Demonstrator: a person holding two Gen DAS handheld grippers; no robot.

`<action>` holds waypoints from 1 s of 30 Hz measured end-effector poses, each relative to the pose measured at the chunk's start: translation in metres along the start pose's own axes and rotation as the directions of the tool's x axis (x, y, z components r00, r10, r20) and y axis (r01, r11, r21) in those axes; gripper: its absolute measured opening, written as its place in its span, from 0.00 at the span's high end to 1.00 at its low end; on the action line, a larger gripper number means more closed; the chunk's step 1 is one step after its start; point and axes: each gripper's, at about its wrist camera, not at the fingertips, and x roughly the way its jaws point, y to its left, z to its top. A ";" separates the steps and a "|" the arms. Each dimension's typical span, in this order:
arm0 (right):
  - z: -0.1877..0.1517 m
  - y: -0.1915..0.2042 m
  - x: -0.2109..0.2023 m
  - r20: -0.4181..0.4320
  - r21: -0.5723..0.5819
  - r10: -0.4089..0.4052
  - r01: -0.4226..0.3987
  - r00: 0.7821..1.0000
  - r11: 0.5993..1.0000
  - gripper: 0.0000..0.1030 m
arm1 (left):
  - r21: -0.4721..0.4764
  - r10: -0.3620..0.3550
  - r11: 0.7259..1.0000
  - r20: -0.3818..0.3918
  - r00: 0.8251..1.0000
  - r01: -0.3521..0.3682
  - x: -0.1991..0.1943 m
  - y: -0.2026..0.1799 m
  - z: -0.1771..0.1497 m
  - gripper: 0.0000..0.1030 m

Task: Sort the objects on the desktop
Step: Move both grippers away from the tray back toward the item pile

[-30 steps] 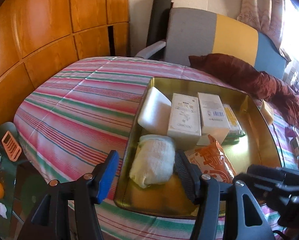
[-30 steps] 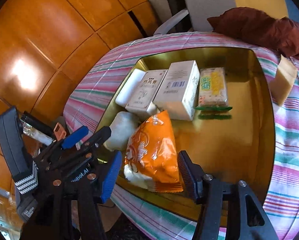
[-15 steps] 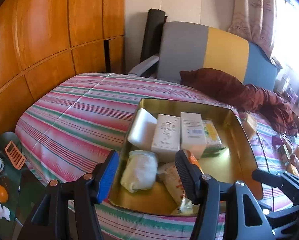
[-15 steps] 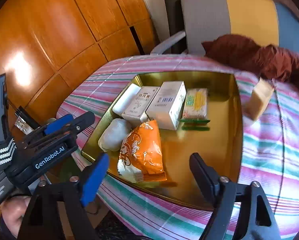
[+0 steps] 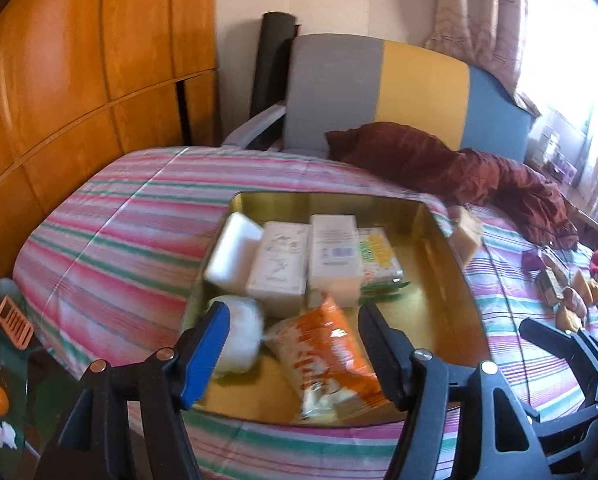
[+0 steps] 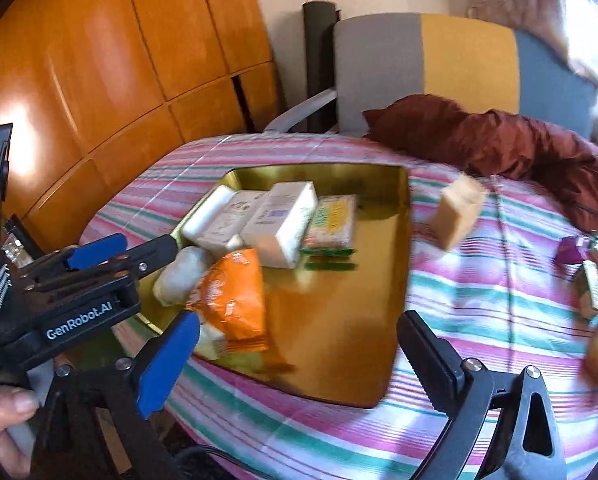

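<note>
A gold tray [image 5: 447, 312] [image 6: 351, 356] on the striped table holds an orange snack bag [image 5: 323, 356] [image 6: 235, 300], a white cloth roll [image 5: 241, 332] [image 6: 181, 276], two white boxes [image 5: 333, 256] [image 6: 283, 224], a white block [image 5: 233, 254] and a yellow-green packet [image 5: 379, 260] [image 6: 331, 224]. My left gripper [image 5: 295, 344] is open and empty, above the tray's near edge. My right gripper [image 6: 295, 348] is open and empty, held back over the tray's near side. A tan box [image 6: 457, 216] [image 5: 467, 234] stands on the cloth right of the tray.
Small loose items [image 6: 591, 276] [image 5: 559, 284] lie on the cloth at the far right. A dark red cloth [image 5: 479, 172] and a grey-yellow-blue chair [image 5: 379, 92] are behind the table. Wooden panels [image 5: 79, 80] are on the left. The left gripper's body [image 6: 67, 292] shows in the right wrist view.
Both grippers have pulled back and up from the tray. The right gripper's jaws have opened wider and left the orange snack bag lying in the tray.
</note>
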 end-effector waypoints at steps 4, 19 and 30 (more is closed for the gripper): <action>0.003 -0.024 -0.011 0.029 0.062 -0.057 0.055 0.998 0.997 0.03 | 0.048 -0.038 0.998 0.019 0.999 0.037 0.000 -0.025 0.008 0.34; -0.010 -0.129 -0.037 0.022 0.303 -0.242 0.225 0.970 0.926 0.02 | 0.177 -0.216 0.960 -0.032 0.976 0.218 0.014 -0.106 0.014 0.32; -0.038 -0.173 -0.049 -0.027 0.395 -0.303 0.288 0.953 0.872 0.02 | 0.250 -0.242 0.935 -0.077 0.967 0.253 0.019 -0.143 0.005 0.32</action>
